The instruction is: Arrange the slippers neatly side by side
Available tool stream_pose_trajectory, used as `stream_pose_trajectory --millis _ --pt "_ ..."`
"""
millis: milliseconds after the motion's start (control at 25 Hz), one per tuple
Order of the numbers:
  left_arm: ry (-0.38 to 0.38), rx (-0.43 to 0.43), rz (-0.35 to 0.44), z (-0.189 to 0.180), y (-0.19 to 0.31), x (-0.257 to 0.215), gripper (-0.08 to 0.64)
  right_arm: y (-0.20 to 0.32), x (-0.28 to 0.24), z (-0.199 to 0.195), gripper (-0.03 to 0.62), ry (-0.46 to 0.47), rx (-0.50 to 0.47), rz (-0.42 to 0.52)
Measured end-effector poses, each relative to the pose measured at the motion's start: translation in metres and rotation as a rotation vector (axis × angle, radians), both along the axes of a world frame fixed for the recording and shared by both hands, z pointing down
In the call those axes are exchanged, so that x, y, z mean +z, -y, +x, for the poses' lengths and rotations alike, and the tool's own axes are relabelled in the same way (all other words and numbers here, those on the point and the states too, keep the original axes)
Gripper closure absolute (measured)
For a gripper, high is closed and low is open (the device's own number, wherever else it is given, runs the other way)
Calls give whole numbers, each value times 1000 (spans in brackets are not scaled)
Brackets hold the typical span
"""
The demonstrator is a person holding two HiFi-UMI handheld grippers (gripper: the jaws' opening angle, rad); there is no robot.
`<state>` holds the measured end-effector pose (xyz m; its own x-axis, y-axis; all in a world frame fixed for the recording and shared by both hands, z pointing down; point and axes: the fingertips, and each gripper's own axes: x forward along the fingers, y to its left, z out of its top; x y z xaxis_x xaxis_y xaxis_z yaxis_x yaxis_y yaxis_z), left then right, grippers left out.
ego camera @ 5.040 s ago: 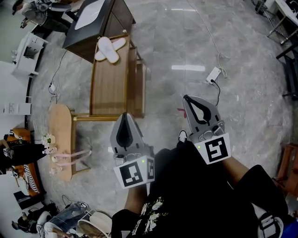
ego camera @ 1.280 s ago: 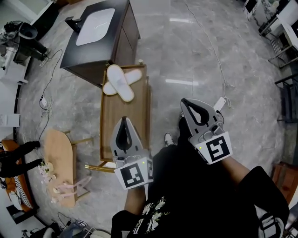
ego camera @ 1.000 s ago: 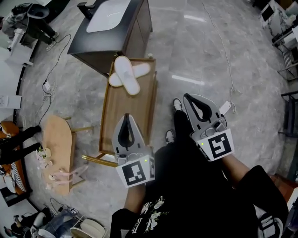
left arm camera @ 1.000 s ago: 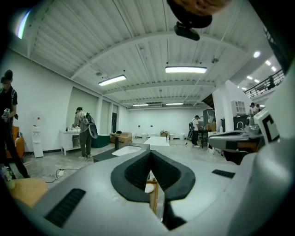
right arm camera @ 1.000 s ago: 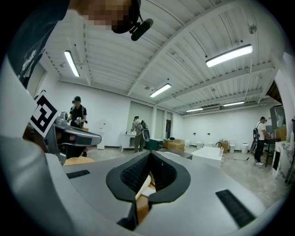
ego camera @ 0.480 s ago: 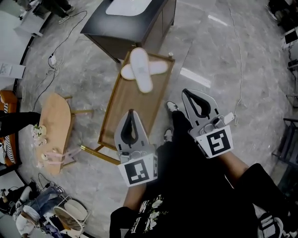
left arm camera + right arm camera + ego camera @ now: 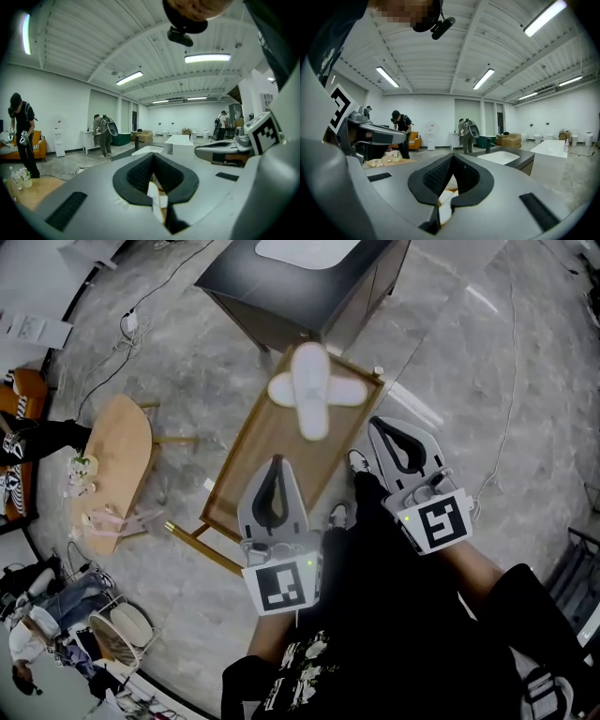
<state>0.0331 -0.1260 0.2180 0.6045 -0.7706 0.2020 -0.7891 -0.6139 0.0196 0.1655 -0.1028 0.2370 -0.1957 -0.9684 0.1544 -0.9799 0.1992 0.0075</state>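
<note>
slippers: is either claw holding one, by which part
Nothing held: the left claw and right claw are shut and empty; the slippers lie crossed on the bench.

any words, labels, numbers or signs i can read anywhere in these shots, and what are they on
No text can be read in any view.
Square markers on the cubes of the left gripper and the right gripper: black-and-white patterns only, no letters or numbers.
White print on the person's black shirt: too blurred to read.
</note>
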Motion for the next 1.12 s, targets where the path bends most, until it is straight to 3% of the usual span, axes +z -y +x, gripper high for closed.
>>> stream_pose_trajectory --millis 120,320,920,1120 --pt "-11 -22 -7 4 11 2 557 22 -3 -4 594 12 -58 15" --pt "42 -84 3 8 25 5 556 45 4 -7 594 40 -133 -1" --pt "88 -372 -50 -1 55 39 555 99 28 -37 594 73 -475 -15" --pt "159 -428 -151 -1 56 55 555 118 50 -52 594 95 -580 -112"
